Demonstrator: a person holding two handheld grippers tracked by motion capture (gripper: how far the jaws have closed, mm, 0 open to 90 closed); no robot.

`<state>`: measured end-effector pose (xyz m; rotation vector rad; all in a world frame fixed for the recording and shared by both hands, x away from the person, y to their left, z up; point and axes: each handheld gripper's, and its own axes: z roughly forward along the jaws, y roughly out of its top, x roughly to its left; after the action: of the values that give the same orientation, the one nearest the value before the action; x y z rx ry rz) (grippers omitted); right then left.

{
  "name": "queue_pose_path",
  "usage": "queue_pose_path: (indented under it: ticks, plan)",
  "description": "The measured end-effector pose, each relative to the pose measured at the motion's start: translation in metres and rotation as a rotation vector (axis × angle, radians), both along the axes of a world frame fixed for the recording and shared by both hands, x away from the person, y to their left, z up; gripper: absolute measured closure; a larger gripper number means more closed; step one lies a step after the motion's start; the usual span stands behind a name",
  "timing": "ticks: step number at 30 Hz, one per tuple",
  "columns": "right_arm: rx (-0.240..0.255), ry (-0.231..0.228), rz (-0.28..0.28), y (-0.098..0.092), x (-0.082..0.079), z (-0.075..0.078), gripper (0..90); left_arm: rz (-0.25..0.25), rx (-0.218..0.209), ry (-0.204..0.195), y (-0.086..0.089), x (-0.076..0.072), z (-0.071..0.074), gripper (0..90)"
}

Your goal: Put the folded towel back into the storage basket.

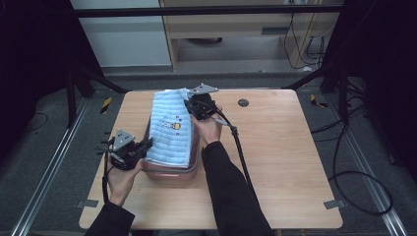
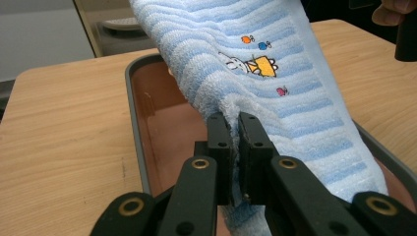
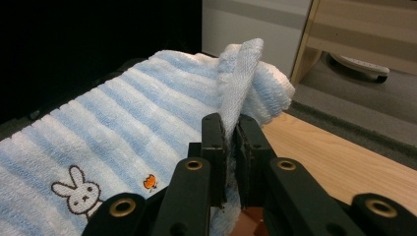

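Towel (image 1: 170, 128) over tray (image 1: 169, 174); table (image 1: 280, 157) beneath

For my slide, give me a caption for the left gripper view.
Left gripper clamps the edge of a blue striped towel above a brown tray.

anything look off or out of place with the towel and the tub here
Nothing looks damaged or spilled. The blue striped towel is stretched over the brown tub, not lying in it, pinched by the left gripper and the right gripper. One corner by the right gripper sticks up folded.
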<state>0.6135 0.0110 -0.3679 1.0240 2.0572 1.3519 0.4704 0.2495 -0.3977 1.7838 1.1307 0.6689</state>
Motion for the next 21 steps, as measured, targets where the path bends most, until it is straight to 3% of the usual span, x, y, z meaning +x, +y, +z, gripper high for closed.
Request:
queue_pose_path:
  ticks: [12, 21]
  plan:
    - [-0.027, 0.034, 0.003, 0.002, 0.001, -0.021, 83.9, -0.005, 0.057, 0.049, -0.006, 0.002, -0.019, 85.1]
    - [-0.044, 0.054, 0.008, 0.005, 0.002, -0.037, 83.9, 0.002, 0.071, 0.086, -0.008, 0.003, -0.029, 85.1]
